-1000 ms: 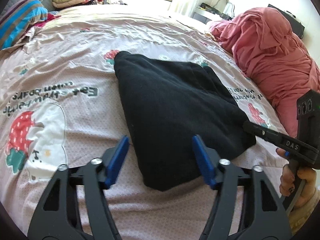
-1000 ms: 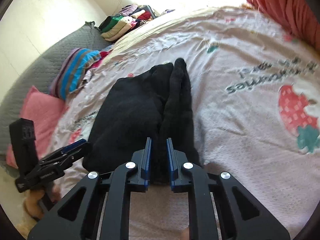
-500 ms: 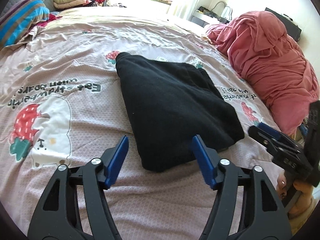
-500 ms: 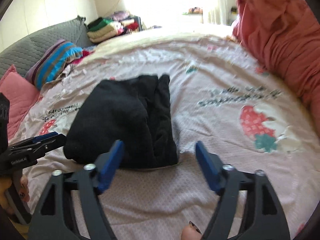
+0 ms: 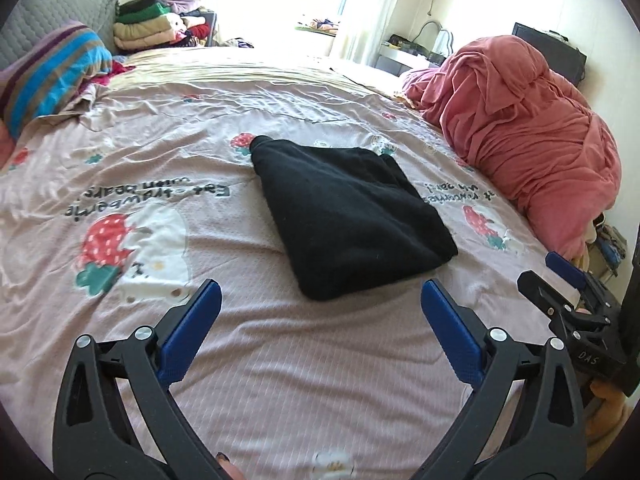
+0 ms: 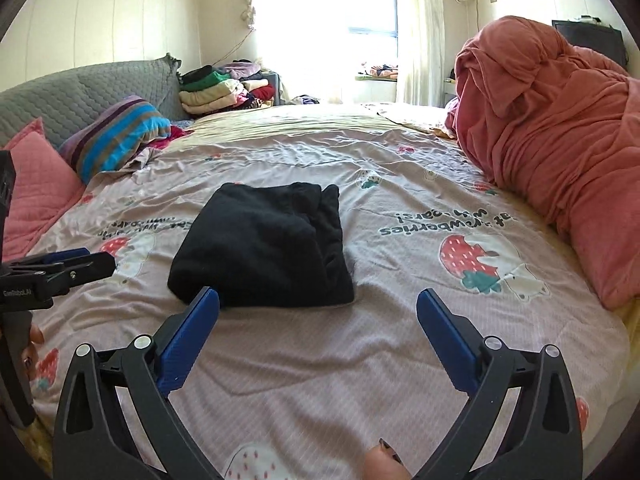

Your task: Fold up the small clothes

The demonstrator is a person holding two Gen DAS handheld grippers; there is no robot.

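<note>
1. Black garment (image 5: 352,216) is seen folded into a compact wedge, lying flat mid-bed on the sheet (image 5: 280,380); it is touched by neither gripper.
2. Striped pillow (image 5: 48,76) is seen far left by the grey headboard (image 6: 80,92); a pink cushion (image 6: 36,184) is set beside it.
3. Stacked clothes (image 6: 212,88) are piled at the far left corner of the bed.
4. Left gripper (image 5: 320,308) is held wide open and empty, just short of the garment's near corner.
5. Right gripper (image 6: 318,312) is held wide open and empty; its left finger (image 6: 188,340) overlaps the garment's near edge in view, contact cannot be told.
6. Red duvet (image 5: 528,132) is heaped along the right side, apart from the garment.
</note>
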